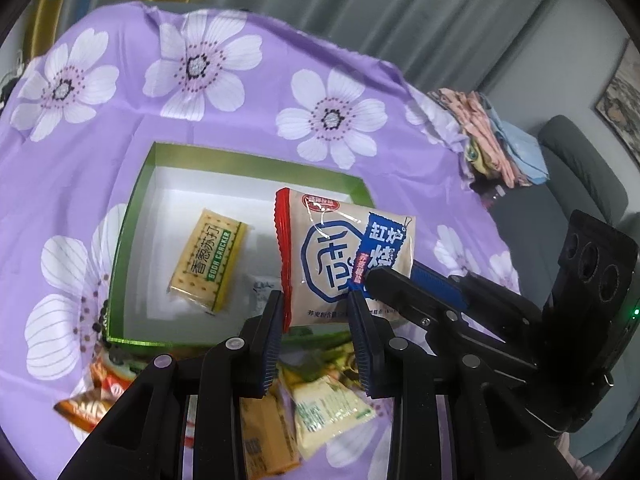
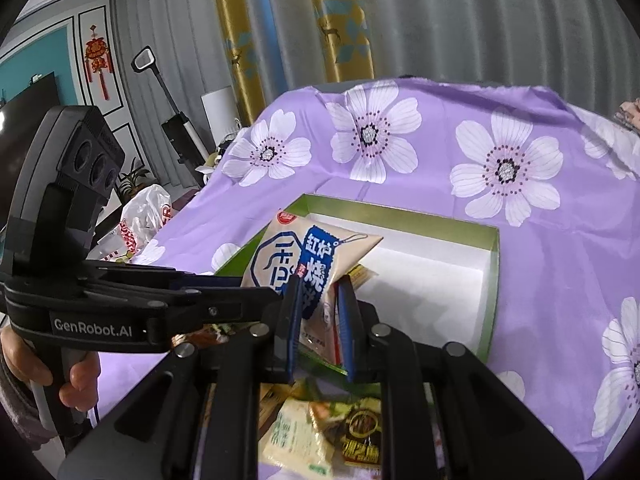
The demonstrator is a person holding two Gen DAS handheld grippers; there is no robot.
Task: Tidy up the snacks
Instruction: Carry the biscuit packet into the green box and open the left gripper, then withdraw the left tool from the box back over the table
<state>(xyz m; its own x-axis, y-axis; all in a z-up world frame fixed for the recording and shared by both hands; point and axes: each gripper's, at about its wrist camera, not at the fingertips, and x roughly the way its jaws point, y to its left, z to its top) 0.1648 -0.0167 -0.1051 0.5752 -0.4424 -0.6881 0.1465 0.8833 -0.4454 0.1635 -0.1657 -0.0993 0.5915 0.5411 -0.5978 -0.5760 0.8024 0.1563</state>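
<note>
A beige snack packet [image 1: 340,256] with blue print and a red edge hangs above the near edge of a green-rimmed white box [image 1: 256,166]. My left gripper [image 1: 318,300] and my right gripper [image 2: 318,284] are both shut on its lower part. The right gripper's fingers [image 1: 400,280] reach in from the right. The packet [image 2: 304,264] tilts over the box [image 2: 494,264]. A yellow soda cracker pack [image 1: 208,256] and a small white sachet [image 1: 260,292] lie inside the box. Several loose snack packs [image 1: 328,408] lie below the grippers.
A purple flowered cloth [image 1: 240,92] covers the table. Orange wrapped snacks [image 1: 92,400] lie at the near left. Folded cloths [image 1: 492,136] sit at the right edge, with a grey sofa [image 1: 580,168] behind. A plastic bag [image 2: 144,216] sits left of the table.
</note>
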